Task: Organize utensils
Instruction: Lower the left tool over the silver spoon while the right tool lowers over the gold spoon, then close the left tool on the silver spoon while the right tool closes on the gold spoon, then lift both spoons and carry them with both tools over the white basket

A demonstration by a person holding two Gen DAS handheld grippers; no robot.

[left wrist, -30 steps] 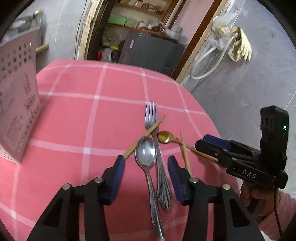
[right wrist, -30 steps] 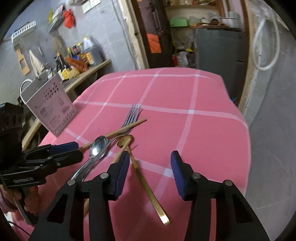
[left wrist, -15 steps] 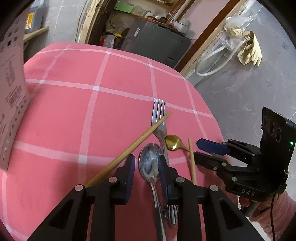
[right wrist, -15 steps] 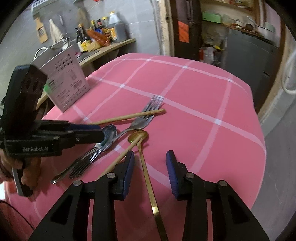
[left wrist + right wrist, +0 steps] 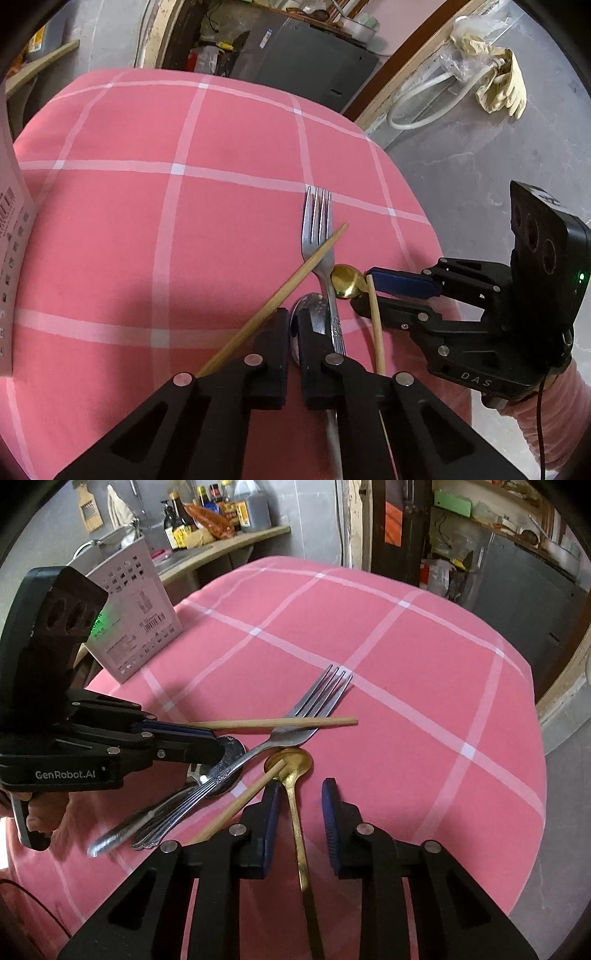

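Left gripper (image 5: 292,334) is pinched narrow on the silver spoon (image 5: 218,764), pads at the bowl/neck. From the silver spoon, the fork (image 5: 319,251) lies at 1 o'clock, touching it alongside. A chopstick (image 5: 280,291) crosses over the fork neck and runs under the left finger side. Right gripper (image 5: 297,812) is partly wide, fingers straddling the gold spoon (image 5: 293,771) handle, not clamped. A second chopstick (image 5: 240,805) rests on the gold bowl and passes just beside the right gripper's left finger. The utensil holder (image 5: 136,624) stands at 10 o'clock from the pile, well apart, on the pink checked tablecloth (image 5: 406,701).

Risks: lifting the silver spoon likely drags the fork and flips the crossing chopstick, since all touch. Thin rounded metal may slip or pivot in the pinch. The right gripper may catch the second chopstick along with the gold spoon when closing.
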